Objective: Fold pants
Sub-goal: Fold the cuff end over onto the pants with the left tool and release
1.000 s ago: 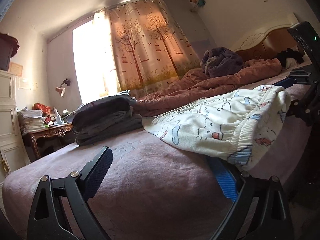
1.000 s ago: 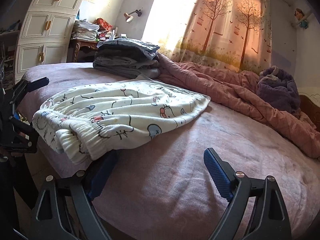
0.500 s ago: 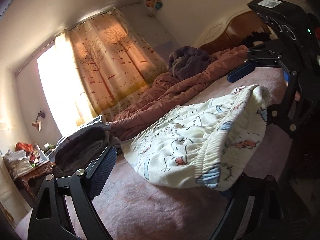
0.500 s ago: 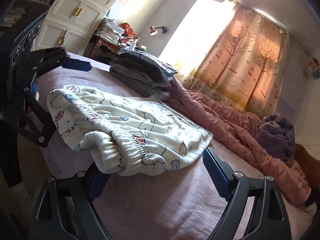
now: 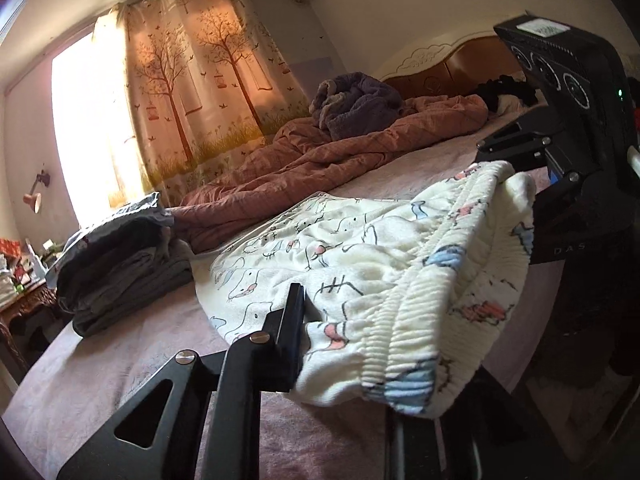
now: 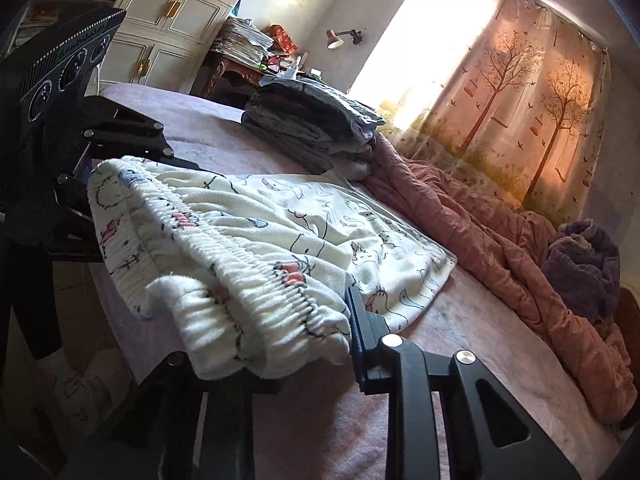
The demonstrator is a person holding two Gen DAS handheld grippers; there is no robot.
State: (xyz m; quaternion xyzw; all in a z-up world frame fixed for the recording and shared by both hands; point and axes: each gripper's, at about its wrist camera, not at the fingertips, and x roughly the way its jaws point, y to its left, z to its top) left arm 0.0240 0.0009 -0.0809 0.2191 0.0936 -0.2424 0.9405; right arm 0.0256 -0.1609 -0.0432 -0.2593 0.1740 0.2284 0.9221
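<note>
I watch my left gripper and right gripper closing on the elastic waistband of the cream cartoon-print pants, lifted over the pink bed near folded grey clothes and tree-print curtains, "DAS" legible on one gripper.

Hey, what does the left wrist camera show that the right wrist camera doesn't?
Only the left wrist view shows the wooden headboard and a dark heap by it. Only the right wrist view shows the white cabinet and a paper stack on the desk. Both show the cartoon-print pants, whose elastic waistband sits between the closing fingers of the left claw and right claw, plus the folded grey clothes, pink quilt, purple robe and tree-print curtain.
</note>
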